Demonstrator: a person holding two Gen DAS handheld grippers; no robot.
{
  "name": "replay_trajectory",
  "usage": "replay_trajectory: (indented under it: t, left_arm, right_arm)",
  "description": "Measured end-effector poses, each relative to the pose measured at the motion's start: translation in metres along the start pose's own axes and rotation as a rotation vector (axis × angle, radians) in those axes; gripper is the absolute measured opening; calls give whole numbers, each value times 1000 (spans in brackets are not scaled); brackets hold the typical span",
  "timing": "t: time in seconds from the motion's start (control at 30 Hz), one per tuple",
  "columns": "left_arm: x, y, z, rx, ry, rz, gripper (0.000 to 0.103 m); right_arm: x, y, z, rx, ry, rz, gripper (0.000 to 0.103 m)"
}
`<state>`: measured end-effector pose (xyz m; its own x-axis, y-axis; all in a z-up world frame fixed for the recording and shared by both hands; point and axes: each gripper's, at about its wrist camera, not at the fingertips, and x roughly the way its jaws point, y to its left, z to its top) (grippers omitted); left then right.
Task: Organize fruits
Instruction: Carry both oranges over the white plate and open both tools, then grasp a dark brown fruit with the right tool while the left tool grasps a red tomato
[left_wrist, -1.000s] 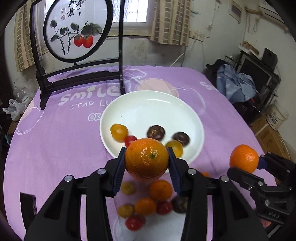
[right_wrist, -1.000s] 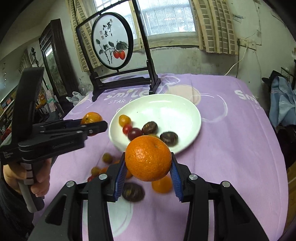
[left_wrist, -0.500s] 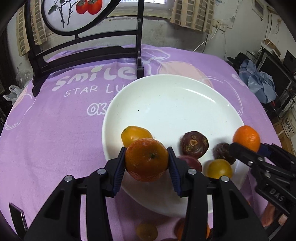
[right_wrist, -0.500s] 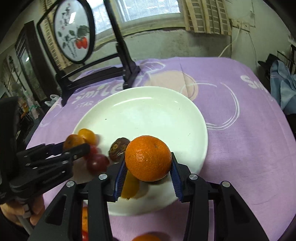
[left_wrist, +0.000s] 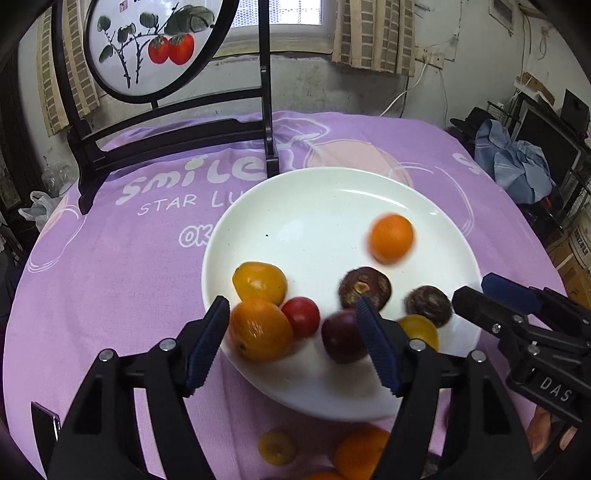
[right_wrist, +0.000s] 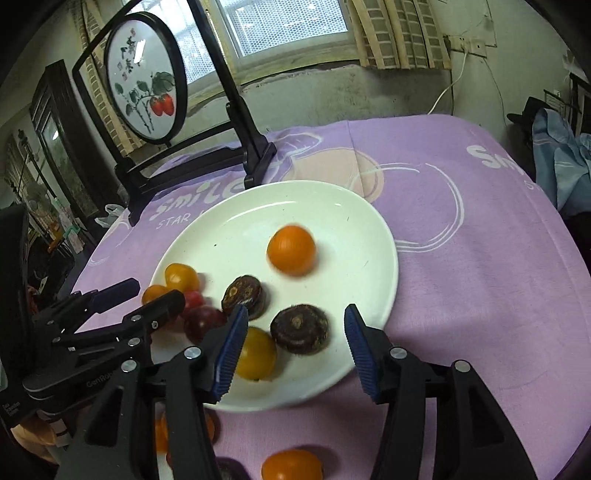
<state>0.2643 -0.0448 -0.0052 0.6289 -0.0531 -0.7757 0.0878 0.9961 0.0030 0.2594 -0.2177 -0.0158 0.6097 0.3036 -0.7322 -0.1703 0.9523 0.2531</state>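
A white plate (left_wrist: 314, 206) (right_wrist: 258, 206) on the purple cloth holds several small fruits. My left gripper (left_wrist: 293, 341) is open at the plate's near rim; an orange (left_wrist: 258, 328) lies just inside its left finger, loose on the plate. My right gripper (right_wrist: 293, 345) is open over the plate's near right edge and empty. A blurred orange (right_wrist: 291, 250) (left_wrist: 391, 238) rolls in the middle of the plate. Dark fruits (right_wrist: 299, 328) and a yellow tomato (right_wrist: 256, 353) lie between the right fingers. Each gripper shows in the other's view: the right (left_wrist: 480, 295), the left (right_wrist: 147, 297).
A black framed screen with painted persimmons (left_wrist: 155, 44) stands on the table behind the plate. More loose fruits lie on the cloth near me: oranges (left_wrist: 360, 450) (right_wrist: 291, 465) and a yellow tomato (left_wrist: 276, 447). Clothes and boxes (left_wrist: 517, 162) are off the table's right side.
Both grippers have opened and let go of their oranges. The left one's orange rests at the plate's near rim; the right one's rolls across the plate. Both grippers pulled back slightly.
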Motion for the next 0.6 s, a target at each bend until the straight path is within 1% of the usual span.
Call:
replay_trajectory:
  t: [0.07, 0.13, 0.2, 0.3, 0.4, 0.53, 0.6]
  left_arm:
    - [-8, -3, -5, 5, -4, -1, 69]
    - [-18, -4, -11, 4, -10, -4, 70]
    - [-27, -3, -17, -1, -20, -10, 75]
    - [-42, -2, -30, 3, -35, 6, 78]
    - [-56, 3, -44, 1, -43, 16, 81]
    - [-73, 14, -70, -15, -52, 24, 83]
    - [-79, 20, -85, -20, -58, 44, 84]
  right_arm:
    - [-9, 1, -6, -7, -3, 1, 55]
    - [-18, 3, -14, -20, 0, 3, 58]
    - [-28, 6, -22, -43, -3, -4, 60]
    - [-43, 10, -36, -84, -5, -19, 62]
    - [-57, 13, -53, -106, 0, -19, 68]
    - [-74, 20, -84, -151, 20, -18, 69]
    - [-79, 26, -99, -178, 38, -14, 69]
